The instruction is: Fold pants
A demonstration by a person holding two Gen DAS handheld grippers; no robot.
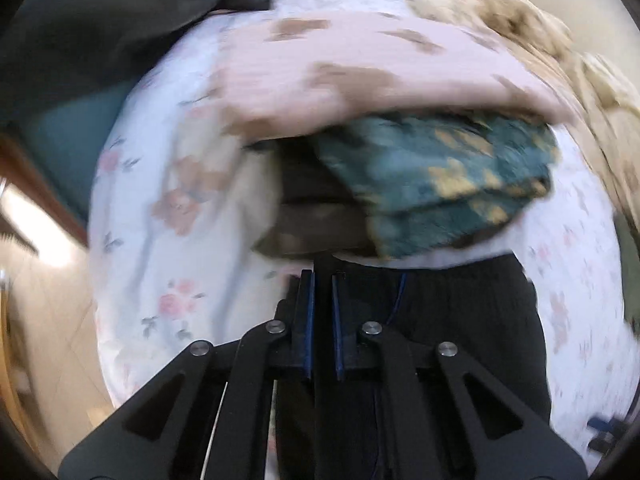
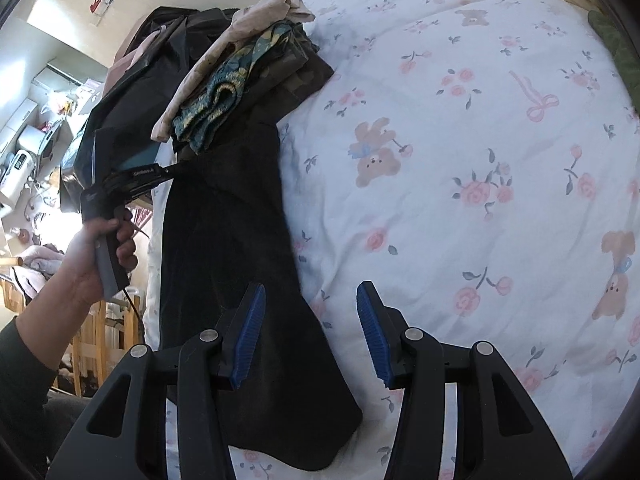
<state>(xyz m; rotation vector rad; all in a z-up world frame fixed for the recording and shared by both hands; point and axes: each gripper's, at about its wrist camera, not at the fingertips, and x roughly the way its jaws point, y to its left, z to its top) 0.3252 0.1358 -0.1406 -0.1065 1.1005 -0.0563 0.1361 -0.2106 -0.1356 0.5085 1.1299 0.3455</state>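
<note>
While the left gripper (image 1: 323, 280) pinches what looks like the black fabric pants' (image 2: 224, 240) edge, the right gripper (image 2: 310, 300) hangs wide open, empty, pant leg beneath its left finger.

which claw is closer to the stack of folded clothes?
Left. The left claw grips the black pants right below the stack; the right claw is open, farther back.

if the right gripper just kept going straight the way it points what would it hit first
Most likely the black pants or the floral sheet beside their edge. The right gripper is open above that boundary; depth is unclear, so I can't say which comes first.
</note>
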